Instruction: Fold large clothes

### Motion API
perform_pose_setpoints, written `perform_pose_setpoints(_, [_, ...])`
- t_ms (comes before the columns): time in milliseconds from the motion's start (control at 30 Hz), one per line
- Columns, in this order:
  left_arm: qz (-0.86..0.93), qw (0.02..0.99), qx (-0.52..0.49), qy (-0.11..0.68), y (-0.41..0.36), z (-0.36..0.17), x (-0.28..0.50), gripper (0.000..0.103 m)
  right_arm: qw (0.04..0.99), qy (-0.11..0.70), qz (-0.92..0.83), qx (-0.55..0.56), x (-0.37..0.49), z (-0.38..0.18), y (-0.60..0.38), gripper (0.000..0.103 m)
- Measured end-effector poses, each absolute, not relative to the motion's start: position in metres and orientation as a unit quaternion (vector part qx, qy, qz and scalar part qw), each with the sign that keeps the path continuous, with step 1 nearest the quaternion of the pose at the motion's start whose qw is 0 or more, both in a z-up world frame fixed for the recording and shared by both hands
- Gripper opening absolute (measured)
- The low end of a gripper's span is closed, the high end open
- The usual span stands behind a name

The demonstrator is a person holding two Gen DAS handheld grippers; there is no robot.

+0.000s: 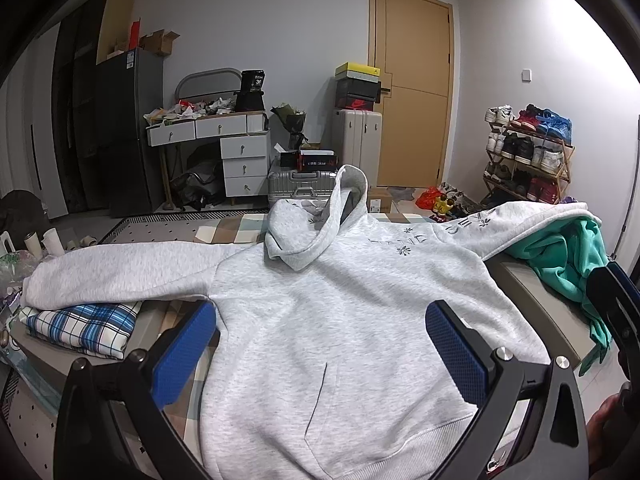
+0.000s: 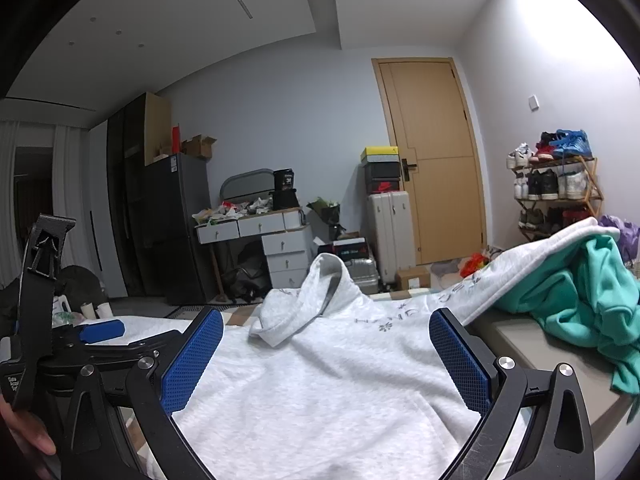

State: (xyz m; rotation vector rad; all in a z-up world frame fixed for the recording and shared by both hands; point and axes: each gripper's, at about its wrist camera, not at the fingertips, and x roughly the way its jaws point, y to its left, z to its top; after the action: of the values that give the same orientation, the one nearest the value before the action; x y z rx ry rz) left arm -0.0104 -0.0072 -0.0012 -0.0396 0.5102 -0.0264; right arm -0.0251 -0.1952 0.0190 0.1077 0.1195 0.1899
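**Grey hoodie spread out, both grippers released above the hem**

The grey hoodie lies face up on the counter and fills the middle and lower part of the left wrist view. Its hood stands crumpled at the upper middle. One sleeve stretches toward the left of the frame and rests on a folded blue plaid cloth. The other sleeve goes to the upper right and lies over a teal garment that is piled at the right edge of the counter.

The left gripper hovers over the lower body of the hoodie with its blue pads wide apart and nothing between them. The right gripper is also released, its pads spread over the chest area, and it holds nothing. In the right wrist view the left gripper appears again at the lower left, together with a part of the person's hand.

In my judgement the folding has not yet begun, and the step in hand is to bring a sleeve inward. To do this well, each gripper should pinch only the sleeve fabric near the cuff, not the cloth under it. On the right this matters most, because the sleeve touches the teal garment and both could be taken together. The sleeve should be lifted a little, carried across the chest and laid flat. The hood should be pressed flat first, otherwise the finished fold will be thick and uneven.
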Motion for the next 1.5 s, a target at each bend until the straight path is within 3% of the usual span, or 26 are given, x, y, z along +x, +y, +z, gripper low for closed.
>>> perform_pose_setpoints(1000, [-0.039, 0.963, -0.012, 0.267, -0.02, -0.01, 0.008, 0.102, 0.989, 0.082, 0.098, 0.073, -0.002, 0.018, -0.216, 0.103])
perform_pose_setpoints(1500, [-0.086, 0.945, -0.015, 0.314, -0.047, -0.034, 0.068, 0.102, 0.97, 0.114, -0.016, 0.215, 0.103, 0.075, -0.465, 0.103])
